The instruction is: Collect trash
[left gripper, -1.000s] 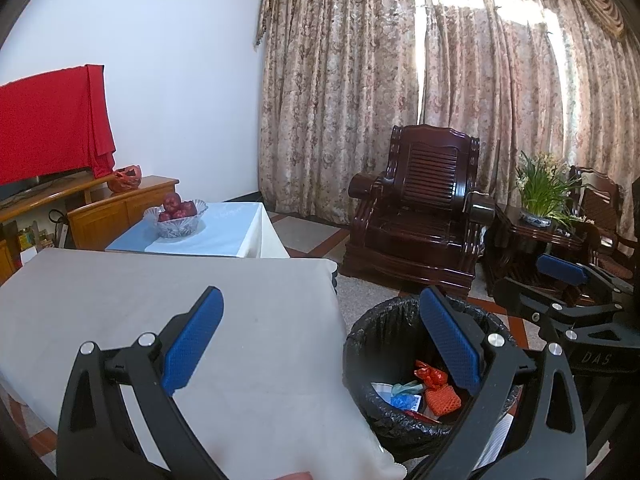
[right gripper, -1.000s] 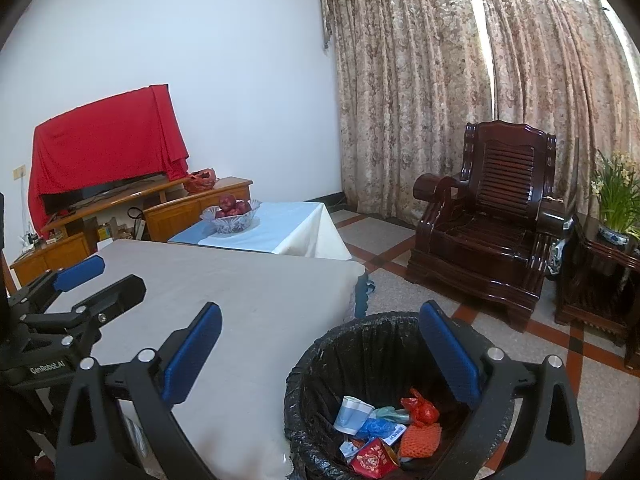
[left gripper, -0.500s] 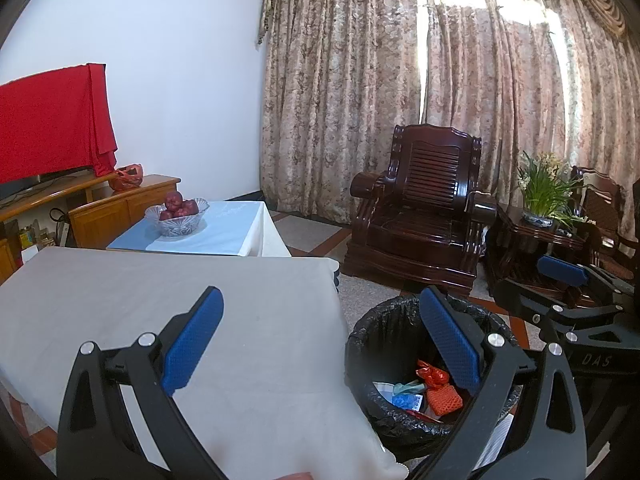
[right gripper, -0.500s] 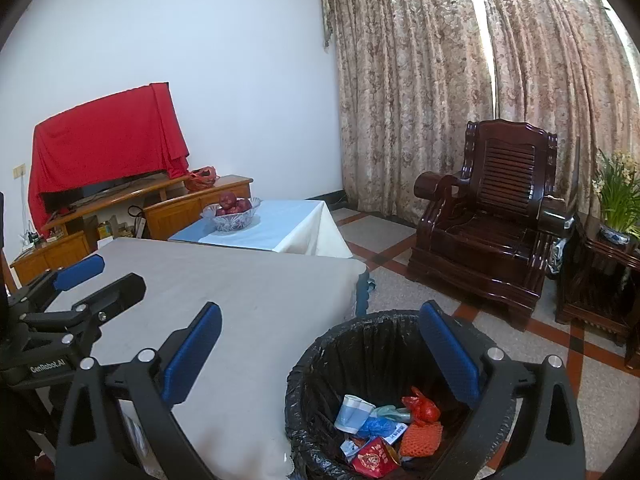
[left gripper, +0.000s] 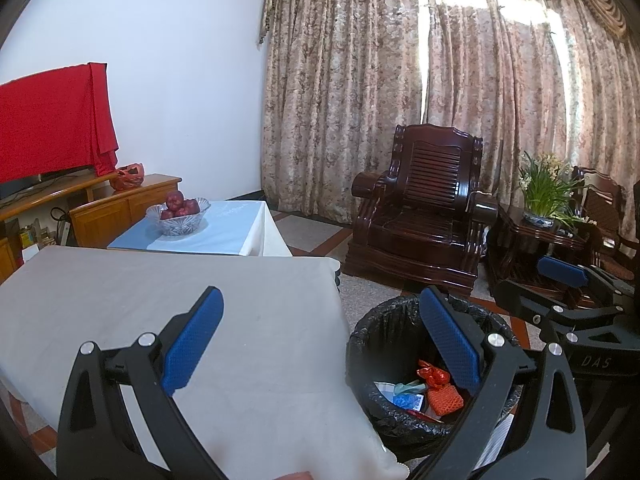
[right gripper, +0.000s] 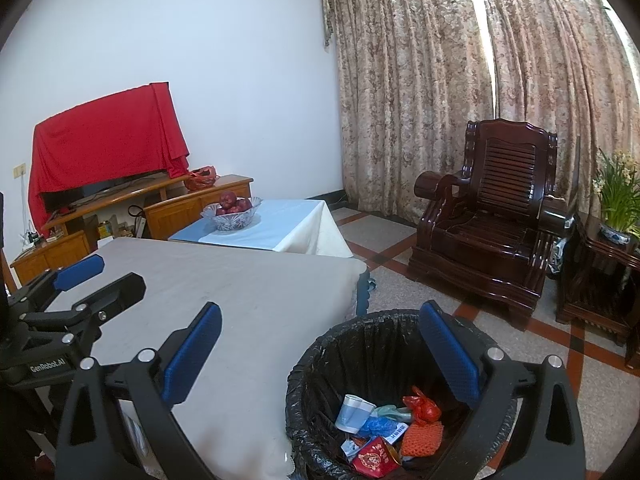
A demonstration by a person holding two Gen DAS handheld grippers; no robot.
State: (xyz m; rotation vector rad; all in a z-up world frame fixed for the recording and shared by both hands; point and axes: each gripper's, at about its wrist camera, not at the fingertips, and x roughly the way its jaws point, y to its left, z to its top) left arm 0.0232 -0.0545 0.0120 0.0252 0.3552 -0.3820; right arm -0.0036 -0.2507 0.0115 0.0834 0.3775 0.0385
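The left gripper (left gripper: 320, 340) and the right gripper (right gripper: 320, 354) are held level, side by side and apart, both pointing forward. Each has its jaws spread wide with nothing between them.

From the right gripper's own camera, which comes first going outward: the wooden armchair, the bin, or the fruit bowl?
Measured from the right gripper:
1. Bin, just below, slightly right.
2. Fruit bowl, on the blue-clothed table, ahead left.
3. Wooden armchair, by the curtains, right; roughly as far as the bowl, too close to call.
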